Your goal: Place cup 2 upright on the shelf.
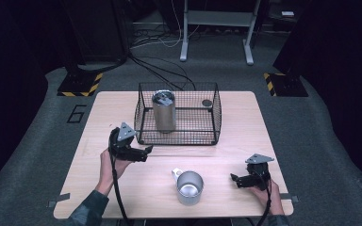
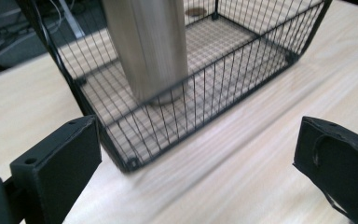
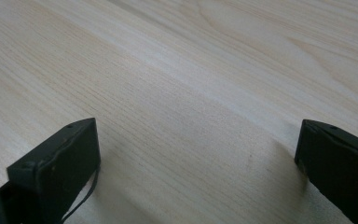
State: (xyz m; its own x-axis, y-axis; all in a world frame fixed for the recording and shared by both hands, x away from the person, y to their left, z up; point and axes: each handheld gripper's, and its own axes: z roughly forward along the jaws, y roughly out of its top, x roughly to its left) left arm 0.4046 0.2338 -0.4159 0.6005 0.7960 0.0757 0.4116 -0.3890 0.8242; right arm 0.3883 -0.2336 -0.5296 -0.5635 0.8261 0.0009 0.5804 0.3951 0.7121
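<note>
Two grippers: we hold one in each hand over the wooden table (image 1: 122, 197).
High view, left gripper (image 1: 147, 151): we see it near the front left corner of the wire basket (image 1: 207, 137), jaws pointing right.
High view, tumbler (image 1: 163, 111): a steel cylinder standing upright inside the basket, toward its left side.
High view, mug (image 1: 189, 187): a metal mug on the table's front middle, between our two hands, apart from both.
High view, right gripper (image 1: 234, 179): low at the front right, jaws pointing left toward the mug.
Left gripper view: our jaws stand wide apart, nothing between them; the basket corner and the tumbler lie just ahead.
Right gripper view: our jaws spread wide over bare wood, gripping nothing.
</note>
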